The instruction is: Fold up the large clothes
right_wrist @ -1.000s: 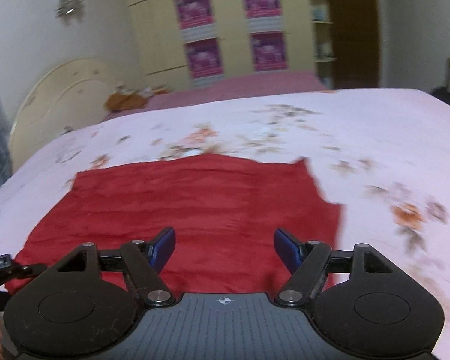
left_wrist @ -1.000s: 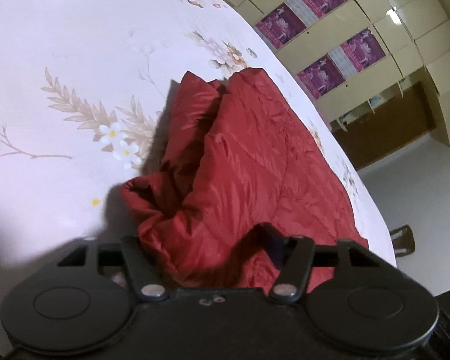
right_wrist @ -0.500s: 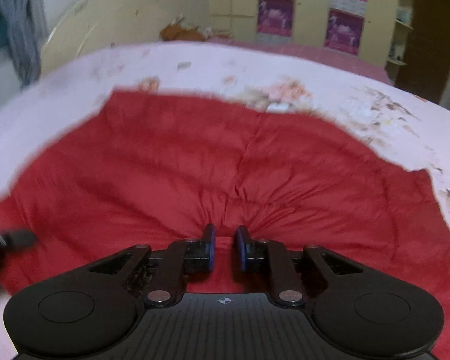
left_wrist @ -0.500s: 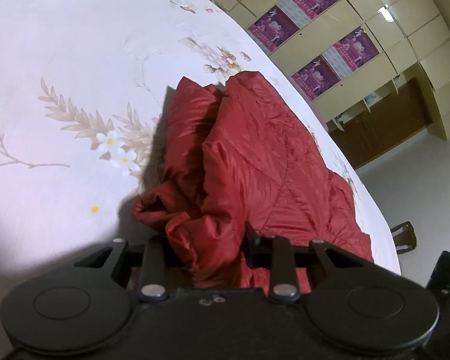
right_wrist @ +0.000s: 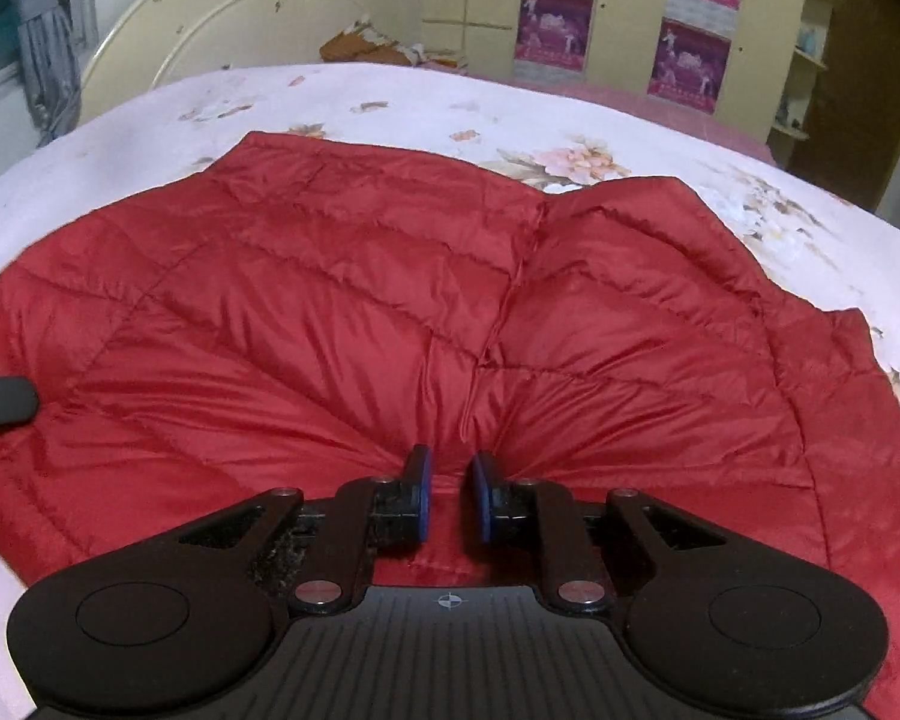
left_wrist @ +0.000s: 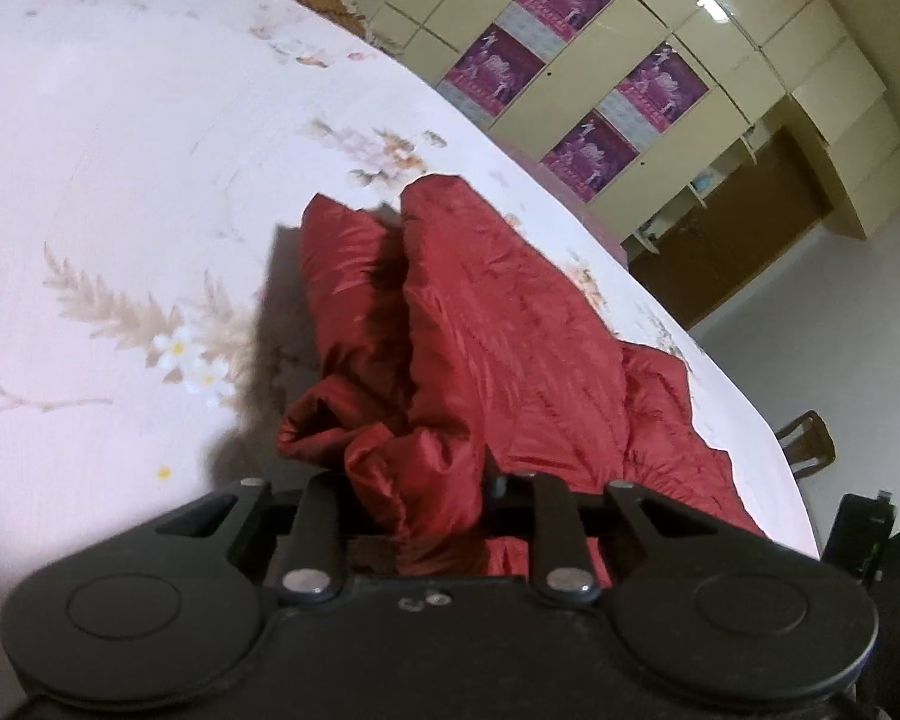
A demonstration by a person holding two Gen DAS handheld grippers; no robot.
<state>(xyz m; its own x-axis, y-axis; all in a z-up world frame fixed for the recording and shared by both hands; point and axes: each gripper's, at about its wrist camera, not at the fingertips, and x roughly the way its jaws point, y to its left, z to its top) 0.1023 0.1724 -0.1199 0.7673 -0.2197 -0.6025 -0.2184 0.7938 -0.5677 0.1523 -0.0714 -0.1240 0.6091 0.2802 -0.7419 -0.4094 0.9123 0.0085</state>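
Note:
A red quilted puffer jacket [right_wrist: 342, 300] lies spread on a floral pink bedsheet [right_wrist: 570, 114]. In the right wrist view my right gripper [right_wrist: 449, 495] is shut on a pinch of the jacket's near edge, with the fabric gathered into radiating folds. In the left wrist view the jacket [left_wrist: 498, 324] is bunched and lifted. My left gripper [left_wrist: 417, 498] is shut on a thick wad of its near end, and the fabric hides its fingertips.
The bedsheet [left_wrist: 120, 180] stretches left of the jacket. A cream headboard [right_wrist: 210, 12] and grey curtain [right_wrist: 48, 30] stand at the back left. Cupboards with purple posters [left_wrist: 570, 60] line the far wall. A wooden chair [left_wrist: 807, 444] stands beyond the bed's right edge.
Both grippers closed on the jacket within the last second. The right gripper moved in close to the fabric. The left gripper has lifted its end, bunching it.

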